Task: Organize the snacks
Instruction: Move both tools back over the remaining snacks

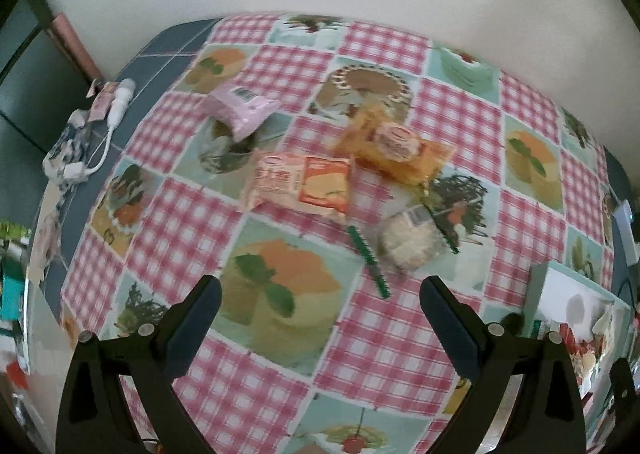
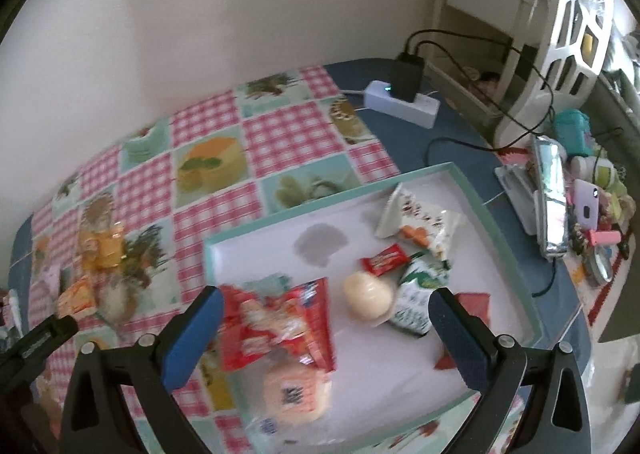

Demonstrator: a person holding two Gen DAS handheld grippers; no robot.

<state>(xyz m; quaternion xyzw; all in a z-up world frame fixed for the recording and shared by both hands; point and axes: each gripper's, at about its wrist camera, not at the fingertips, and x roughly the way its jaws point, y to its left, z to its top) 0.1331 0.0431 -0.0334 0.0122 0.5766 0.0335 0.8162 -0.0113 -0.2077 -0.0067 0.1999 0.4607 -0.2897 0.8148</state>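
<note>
In the left wrist view several wrapped snacks lie on the checked tablecloth [image 1: 376, 338]: a pink packet [image 1: 240, 107], an orange-and-pink packet [image 1: 300, 185], an orange packet [image 1: 394, 147] and a clear-wrapped pale cake [image 1: 410, 242]. My left gripper [image 1: 320, 292] hovers open above the cloth, short of them. In the right wrist view my right gripper [image 2: 326, 306] stands open over a teal-rimmed white tray [image 2: 400, 358]. The tray holds a red packet [image 2: 276, 322], a round orange cake [image 2: 298, 392], a pale round cake [image 2: 366, 296], a green-white packet [image 2: 416, 302], a small red candy [image 2: 384, 260] and a white packet [image 2: 420, 223].
A white power strip [image 2: 404, 103] with a black charger [image 2: 406, 79] and cables sits behind the tray. Clutter with a phone [image 2: 586, 205] and a foil pack [image 2: 552, 201] crowds the right edge. A cloth pouch and white cable [image 1: 90, 133] lie at the table's left edge.
</note>
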